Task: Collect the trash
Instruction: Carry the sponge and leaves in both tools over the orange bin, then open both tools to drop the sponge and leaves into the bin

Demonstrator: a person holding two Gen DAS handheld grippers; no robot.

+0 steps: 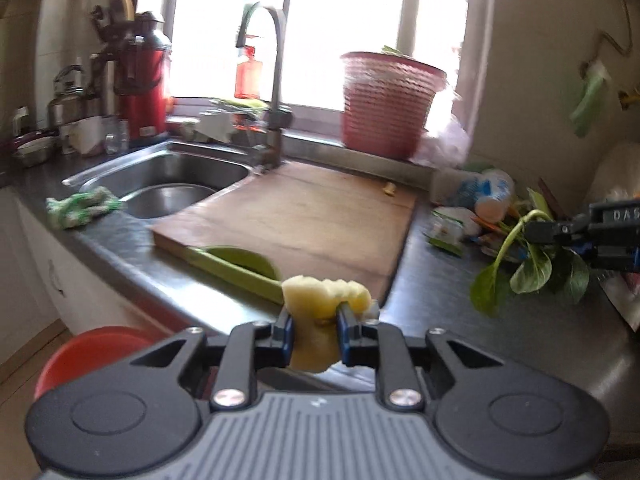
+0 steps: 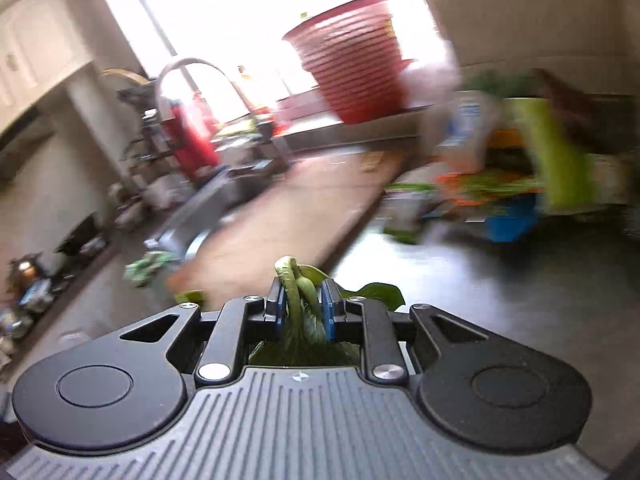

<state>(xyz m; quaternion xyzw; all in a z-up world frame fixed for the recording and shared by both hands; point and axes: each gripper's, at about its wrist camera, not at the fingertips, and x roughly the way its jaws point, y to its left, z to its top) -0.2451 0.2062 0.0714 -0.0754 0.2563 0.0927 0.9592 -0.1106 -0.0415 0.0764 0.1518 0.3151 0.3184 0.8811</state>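
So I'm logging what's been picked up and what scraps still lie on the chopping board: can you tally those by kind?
Yellow peel scrap, in the left tongs: 1
Leafy green stalk, in the right tongs: 1
Green scraps at the chopping board's near edge: 1 cluster
Small yellowish bit at its far edge: 1
Total: 4

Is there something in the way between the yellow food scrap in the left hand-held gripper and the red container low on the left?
Nothing visible. The left hand-held gripper holds the yellow scrap at the counter's front edge; the red container sits below, partly hidden behind the gripper body.
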